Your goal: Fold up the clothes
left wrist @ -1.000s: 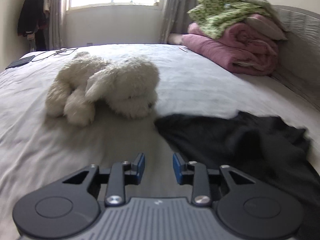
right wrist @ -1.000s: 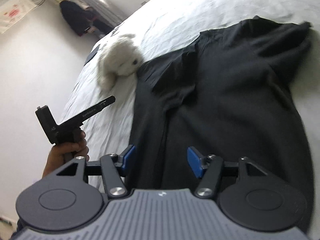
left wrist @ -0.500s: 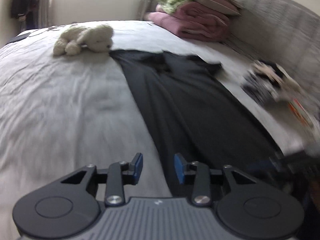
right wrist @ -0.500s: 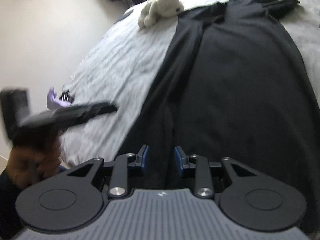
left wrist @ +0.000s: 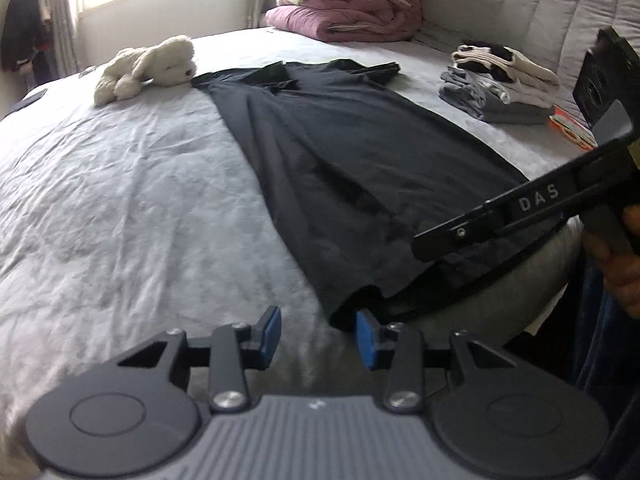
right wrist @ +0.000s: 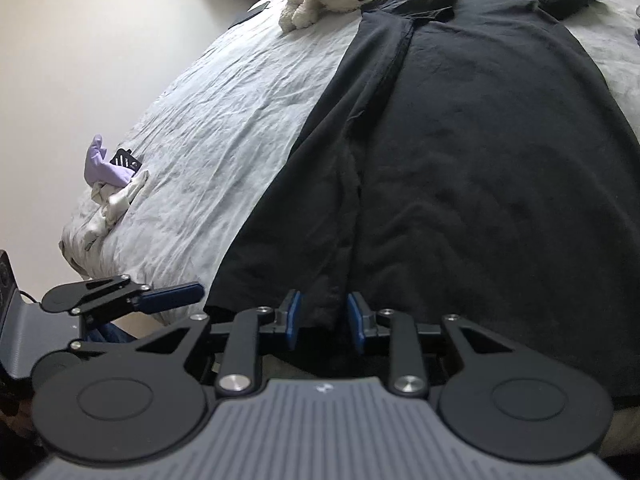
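Both hand-held grippers, left and right, spread at bed's near edge; may pinch only one layer of long black cotton garment, skewing fold.

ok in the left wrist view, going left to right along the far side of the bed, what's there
stuffed toy → collar end of the black garment → pink folded blankets behind it → stack of folded clothes

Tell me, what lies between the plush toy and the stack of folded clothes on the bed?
The black garment, spread flat, lies between the plush toy and the folded clothes, in the left wrist view.
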A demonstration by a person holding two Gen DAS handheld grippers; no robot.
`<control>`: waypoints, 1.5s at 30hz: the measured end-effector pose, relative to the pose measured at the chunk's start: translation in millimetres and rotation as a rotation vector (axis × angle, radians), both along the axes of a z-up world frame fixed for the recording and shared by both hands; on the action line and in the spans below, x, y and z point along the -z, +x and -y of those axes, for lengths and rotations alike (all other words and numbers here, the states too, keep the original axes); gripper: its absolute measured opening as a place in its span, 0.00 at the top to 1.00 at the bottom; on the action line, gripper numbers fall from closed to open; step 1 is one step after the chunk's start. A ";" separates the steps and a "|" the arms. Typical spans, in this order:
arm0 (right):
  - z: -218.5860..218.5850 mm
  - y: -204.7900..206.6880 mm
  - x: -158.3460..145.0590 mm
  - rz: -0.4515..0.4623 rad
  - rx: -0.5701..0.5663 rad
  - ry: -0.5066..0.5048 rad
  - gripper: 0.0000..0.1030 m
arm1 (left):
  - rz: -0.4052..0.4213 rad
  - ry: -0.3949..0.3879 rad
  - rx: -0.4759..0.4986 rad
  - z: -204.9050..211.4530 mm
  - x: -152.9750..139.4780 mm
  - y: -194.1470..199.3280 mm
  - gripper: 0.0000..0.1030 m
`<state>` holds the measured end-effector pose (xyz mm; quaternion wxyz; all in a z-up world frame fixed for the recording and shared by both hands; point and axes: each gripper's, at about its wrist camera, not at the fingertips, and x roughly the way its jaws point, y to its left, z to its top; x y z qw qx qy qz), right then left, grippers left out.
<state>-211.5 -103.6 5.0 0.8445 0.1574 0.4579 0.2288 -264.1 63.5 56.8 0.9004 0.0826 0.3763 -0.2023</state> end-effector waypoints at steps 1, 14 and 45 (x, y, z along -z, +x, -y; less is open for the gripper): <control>-0.9 -0.8 -0.5 0.004 0.000 -0.001 0.71 | 0.013 0.001 0.014 2.2 -0.9 -1.8 0.58; -7.7 0.6 9.6 0.015 0.060 -0.041 0.96 | 0.100 0.177 0.023 16.5 12.6 -6.6 0.98; 33.8 -9.2 17.1 -0.078 0.142 0.220 0.85 | -0.123 -0.085 -0.024 -36.8 0.7 -1.2 0.97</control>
